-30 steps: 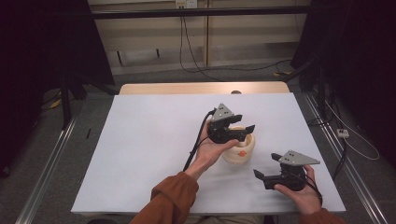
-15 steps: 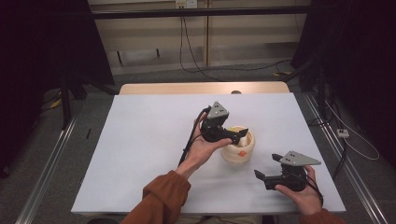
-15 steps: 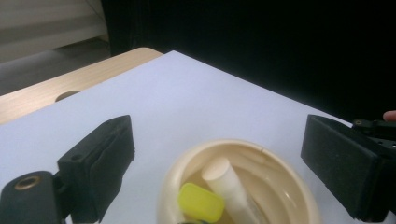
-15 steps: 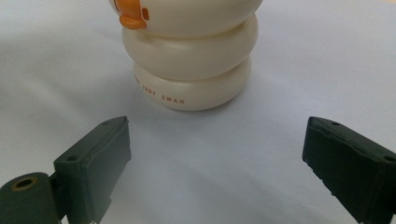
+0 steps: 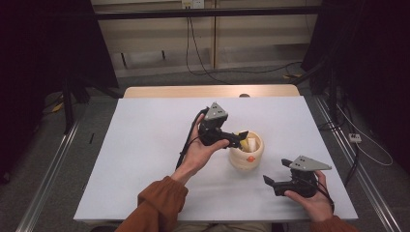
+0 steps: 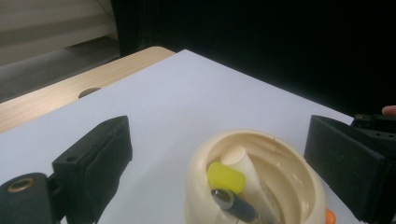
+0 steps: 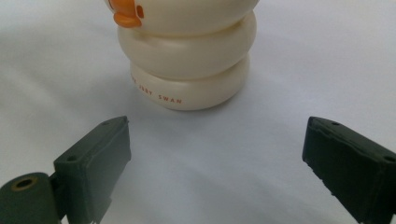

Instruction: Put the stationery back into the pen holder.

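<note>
A cream swan-shaped pot (image 5: 247, 155) stands right of the table's middle. In the left gripper view the pot (image 6: 289, 168) holds a yellow piece (image 6: 226, 177), a white cylinder (image 6: 240, 161) and a grey pen-like stick (image 6: 236, 205). My left gripper (image 5: 240, 139) hovers at the pot's left rim. Its jaws have just been opening and stand wide, nothing between them (image 6: 219, 156). My right gripper (image 5: 269, 181) rests low at the front right, open, and points at the pot's base (image 7: 187, 60), a short way from it (image 7: 215, 168).
The white table top (image 5: 145, 145) spreads wide to the left and behind the pot. A wooden strip (image 5: 208, 91) runs along its far edge. The left gripper's cable (image 5: 186, 145) hangs by the wrist. Cables lie on the floor beyond.
The left gripper has drawn back to the left from over the pot, rising slightly, and its jaws now stand wider. The right hand has kept still.
</note>
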`<state>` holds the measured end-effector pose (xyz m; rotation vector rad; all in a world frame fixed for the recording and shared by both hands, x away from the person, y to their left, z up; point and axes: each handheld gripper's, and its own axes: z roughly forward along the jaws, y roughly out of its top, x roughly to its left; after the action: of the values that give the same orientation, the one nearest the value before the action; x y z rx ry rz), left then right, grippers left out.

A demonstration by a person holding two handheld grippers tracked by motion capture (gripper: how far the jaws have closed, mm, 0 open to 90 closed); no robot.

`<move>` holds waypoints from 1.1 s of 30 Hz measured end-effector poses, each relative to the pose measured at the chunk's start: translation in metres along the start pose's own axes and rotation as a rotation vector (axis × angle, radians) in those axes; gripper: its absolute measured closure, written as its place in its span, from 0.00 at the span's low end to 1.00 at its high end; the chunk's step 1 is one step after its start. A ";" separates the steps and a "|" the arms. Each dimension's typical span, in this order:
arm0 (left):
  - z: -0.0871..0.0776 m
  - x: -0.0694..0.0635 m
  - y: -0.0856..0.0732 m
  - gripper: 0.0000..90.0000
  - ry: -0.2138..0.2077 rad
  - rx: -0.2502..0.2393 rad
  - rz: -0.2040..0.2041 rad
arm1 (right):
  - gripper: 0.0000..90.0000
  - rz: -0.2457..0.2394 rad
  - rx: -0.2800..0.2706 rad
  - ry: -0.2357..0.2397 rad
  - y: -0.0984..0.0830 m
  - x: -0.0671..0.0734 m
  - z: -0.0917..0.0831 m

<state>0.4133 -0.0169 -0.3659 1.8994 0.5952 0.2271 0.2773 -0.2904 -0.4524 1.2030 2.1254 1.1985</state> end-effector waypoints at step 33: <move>-0.066 0.021 -0.019 0.07 0.079 0.036 0.059 | 0.09 -0.004 0.004 -0.006 0.001 0.003 -0.001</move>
<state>0.3979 0.0531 -0.3592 1.9515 0.6003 0.3332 0.2760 -0.2882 -0.4510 1.2018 2.1256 1.1888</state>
